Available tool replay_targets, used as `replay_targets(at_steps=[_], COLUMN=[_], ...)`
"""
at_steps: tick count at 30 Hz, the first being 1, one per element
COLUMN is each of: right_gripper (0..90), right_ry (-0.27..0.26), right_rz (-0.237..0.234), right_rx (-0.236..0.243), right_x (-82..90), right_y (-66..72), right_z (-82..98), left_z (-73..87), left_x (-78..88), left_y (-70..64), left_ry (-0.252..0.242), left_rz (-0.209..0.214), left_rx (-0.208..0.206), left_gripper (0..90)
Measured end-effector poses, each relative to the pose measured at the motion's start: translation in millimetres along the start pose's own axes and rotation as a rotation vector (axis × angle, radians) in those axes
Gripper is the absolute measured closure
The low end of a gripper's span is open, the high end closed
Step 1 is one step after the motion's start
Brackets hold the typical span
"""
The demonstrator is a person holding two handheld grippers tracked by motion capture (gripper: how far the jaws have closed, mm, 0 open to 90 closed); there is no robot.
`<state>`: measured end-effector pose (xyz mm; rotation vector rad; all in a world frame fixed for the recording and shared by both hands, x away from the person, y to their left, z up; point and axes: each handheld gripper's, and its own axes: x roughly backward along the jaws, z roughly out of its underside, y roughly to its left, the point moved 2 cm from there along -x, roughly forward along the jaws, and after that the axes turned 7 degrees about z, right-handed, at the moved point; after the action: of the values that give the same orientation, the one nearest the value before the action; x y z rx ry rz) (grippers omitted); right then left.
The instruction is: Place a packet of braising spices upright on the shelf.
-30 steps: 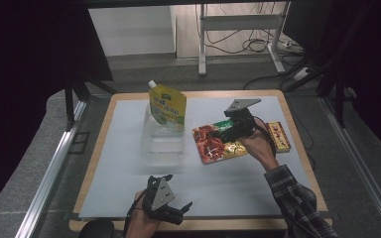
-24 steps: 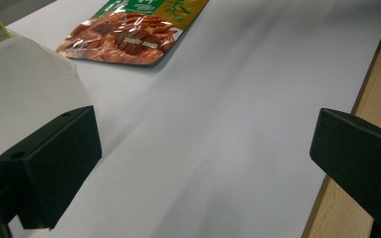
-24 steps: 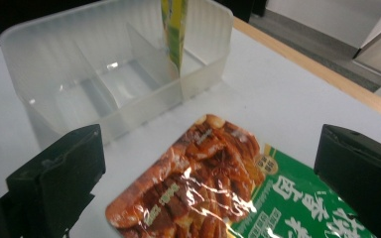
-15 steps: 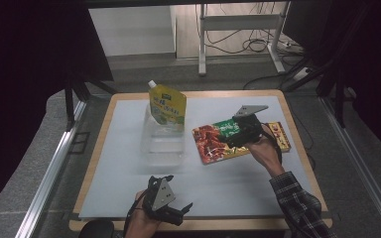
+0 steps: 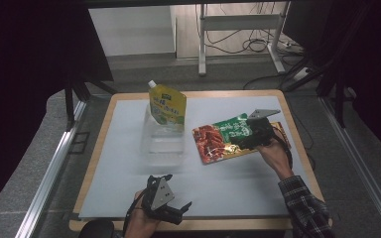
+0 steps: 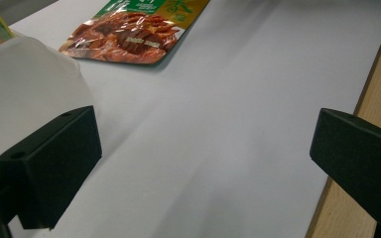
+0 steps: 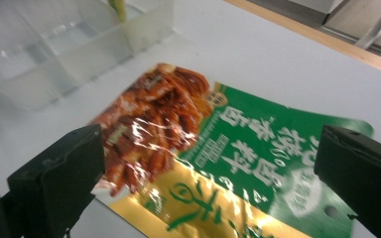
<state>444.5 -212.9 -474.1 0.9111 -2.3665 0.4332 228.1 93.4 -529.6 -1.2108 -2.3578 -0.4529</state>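
While right tongs [image 7: 213, 198] hover open over snack pouch [image 5: 225, 138], unlifted, clear bin [image 5: 163, 141] at its 9 o'clock holds one pouch; left tongs [image 5: 171, 208] open, idle.

A yellow spout pouch [image 5: 167, 106] stands in a clear plastic bin [image 5: 163, 144].

The right gripper [image 5: 258, 133] covers the snack pouch's [image 5: 223, 139] far-right end in the high view. The pouch's [image 7: 218, 163] print is blurred, its bottom cut off, in the right gripper view.
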Motion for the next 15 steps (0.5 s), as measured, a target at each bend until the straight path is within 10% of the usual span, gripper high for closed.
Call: replay_targets(at_steps=[15], right_gripper=[0.3], right_ry=[0.069], right_rz=[0.073], right_rx=[-0.051], right_x=[-1.4], right_y=[-25.6], right_z=[33.5], left_z=[0.5], left_x=[-0.7], left_y=[0.9], left_ry=[0.008], left_rz=[-0.003], left_rx=[-0.007], left_gripper=[0.0])
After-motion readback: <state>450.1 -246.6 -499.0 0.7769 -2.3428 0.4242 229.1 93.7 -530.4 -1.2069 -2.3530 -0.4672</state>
